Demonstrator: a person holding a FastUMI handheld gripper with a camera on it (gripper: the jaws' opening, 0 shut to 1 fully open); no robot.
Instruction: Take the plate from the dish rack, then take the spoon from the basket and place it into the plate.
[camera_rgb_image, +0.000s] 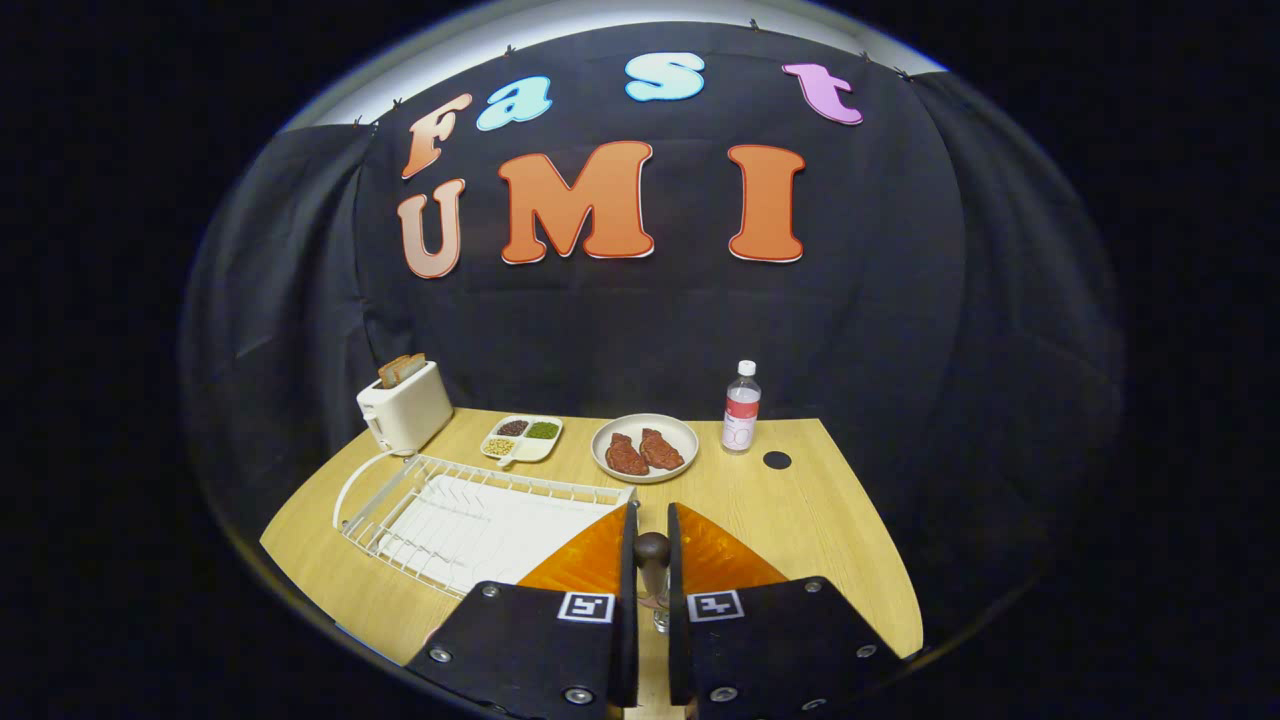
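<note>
You see the desk (800, 520) evenly lit from above, shadows soft and short. Fisheye bending curves its edges; the tool (651, 560) close up looks slightly soft, and the backdrop stays dim.

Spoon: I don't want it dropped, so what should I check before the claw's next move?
1. Grip: the spoon stands between the fingers of the claw, its rounded handle end up, and both press on it. Ok.
2. Spoon's bowl end: hidden low between the fingers. Cannot tell.
3. Dish rack: no plate in its slots. Ok.
4. Target: the plate beyond the fingers already carries two pieces of meat; whether it is the intended one, cannot tell.
5. Path: the table between fingers and plate is bare. Ok.
</note>
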